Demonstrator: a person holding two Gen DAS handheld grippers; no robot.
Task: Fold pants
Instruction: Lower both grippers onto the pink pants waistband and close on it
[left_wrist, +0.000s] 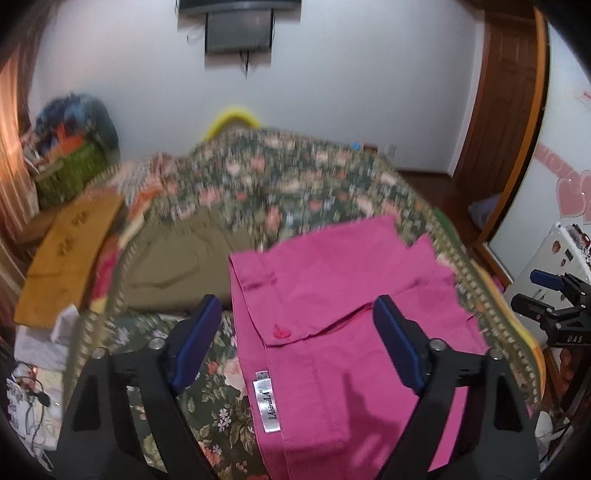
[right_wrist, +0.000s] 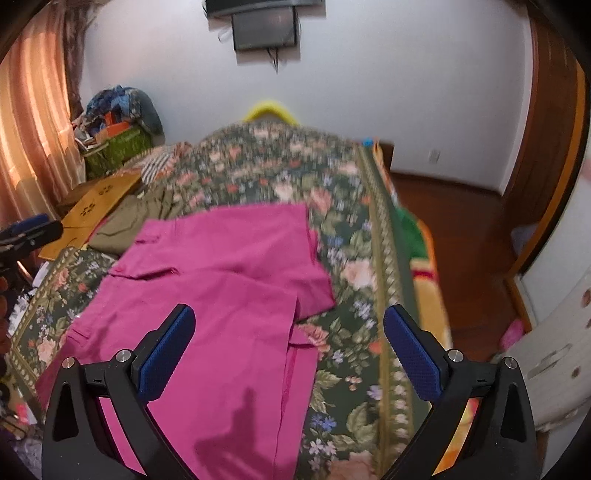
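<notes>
Magenta pants (left_wrist: 332, 295) lie folded on a floral bedspread (left_wrist: 277, 184), waistband with a button and a silver label toward me. My left gripper (left_wrist: 295, 325) is open above the waistband's left part and holds nothing. In the right wrist view the pants (right_wrist: 221, 280) spread across the bed's near left. My right gripper (right_wrist: 288, 332) is open above their right edge and holds nothing. The right gripper also shows at the right edge of the left wrist view (left_wrist: 554, 295), and the left gripper shows at the left edge of the right wrist view (right_wrist: 29, 232).
Olive pants (left_wrist: 177, 266) lie folded on the bed left of the magenta ones. A yellow-brown wooden board (left_wrist: 70, 254) sits by the bed's left side. A green basket (left_wrist: 70, 173) with clutter stands far left by the curtain. A wooden floor (right_wrist: 461, 236) runs right of the bed.
</notes>
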